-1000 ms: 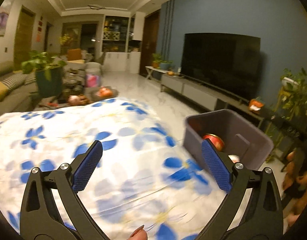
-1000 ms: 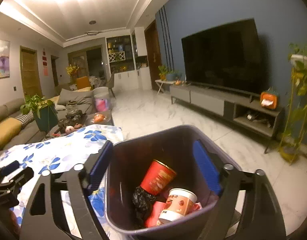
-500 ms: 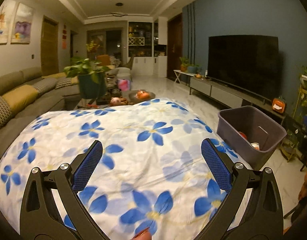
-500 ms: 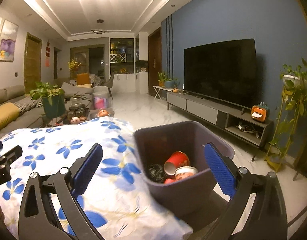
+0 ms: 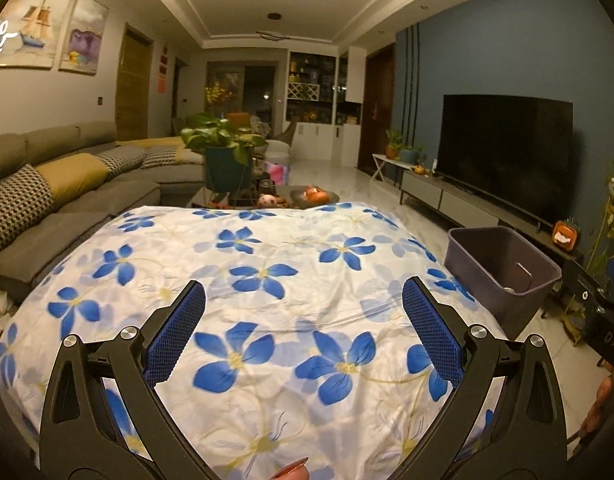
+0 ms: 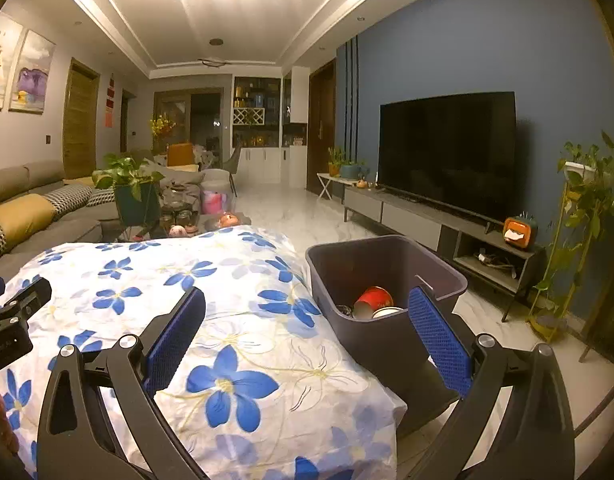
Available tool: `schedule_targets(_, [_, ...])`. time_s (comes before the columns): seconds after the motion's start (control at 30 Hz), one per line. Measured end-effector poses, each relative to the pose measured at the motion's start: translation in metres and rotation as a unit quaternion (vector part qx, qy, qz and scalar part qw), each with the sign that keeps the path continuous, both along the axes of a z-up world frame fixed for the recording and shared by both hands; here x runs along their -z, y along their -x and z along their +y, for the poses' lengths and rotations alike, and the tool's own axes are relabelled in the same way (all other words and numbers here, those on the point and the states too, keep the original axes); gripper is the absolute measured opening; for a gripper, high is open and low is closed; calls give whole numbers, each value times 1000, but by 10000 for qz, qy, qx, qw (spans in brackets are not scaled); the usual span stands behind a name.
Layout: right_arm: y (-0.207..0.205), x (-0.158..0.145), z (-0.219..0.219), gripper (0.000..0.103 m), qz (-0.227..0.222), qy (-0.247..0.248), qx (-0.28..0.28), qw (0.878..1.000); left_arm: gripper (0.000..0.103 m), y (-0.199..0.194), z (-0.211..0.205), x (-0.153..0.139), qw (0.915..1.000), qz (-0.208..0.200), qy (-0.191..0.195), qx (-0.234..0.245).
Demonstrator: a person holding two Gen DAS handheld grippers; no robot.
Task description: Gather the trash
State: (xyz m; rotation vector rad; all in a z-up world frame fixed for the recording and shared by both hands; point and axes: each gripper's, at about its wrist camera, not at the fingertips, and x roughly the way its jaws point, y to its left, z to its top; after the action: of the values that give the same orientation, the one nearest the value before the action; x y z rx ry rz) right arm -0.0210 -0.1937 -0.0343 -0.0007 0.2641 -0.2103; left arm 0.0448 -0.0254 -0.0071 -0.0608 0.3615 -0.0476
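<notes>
A dark purple bin [image 6: 387,276] stands on the floor off the table's right edge; it shows in the left wrist view too, bin [image 5: 503,264]. Inside lie a red paper cup [image 6: 374,298], a white-rimmed cup [image 6: 387,312] and a dark wad. My right gripper [image 6: 307,332] hangs open and empty, back from the bin and above the table's right corner. Over the near middle of the floral tablecloth [image 5: 267,280], my left gripper [image 5: 303,328] is also open and empty. No loose trash shows on the cloth.
A grey sofa [image 5: 47,184] runs along the left. Beyond the table stands a coffee table with a potted plant [image 5: 223,160] and fruit bowl [image 5: 313,196]. A TV [image 6: 447,152] on a low console lines the right wall, with a plant stand [image 6: 579,220] nearby.
Both grippers have pulled back and up from the bin. The right one was right over the bin's mouth; now the bin sits farther ahead. The left view swung left toward the table's middle.
</notes>
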Motion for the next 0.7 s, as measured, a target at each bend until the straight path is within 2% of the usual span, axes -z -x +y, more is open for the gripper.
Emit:
schedule_targets(0.3, [36,-5,27,98,-159,118,-182,9996,97,37,17,-2,9999,-33,75,-58])
schedule_targets(0.7, [50,-9,39,98,-253,173,-257,9992,97,52,22,-4,9998,-74,183,23])
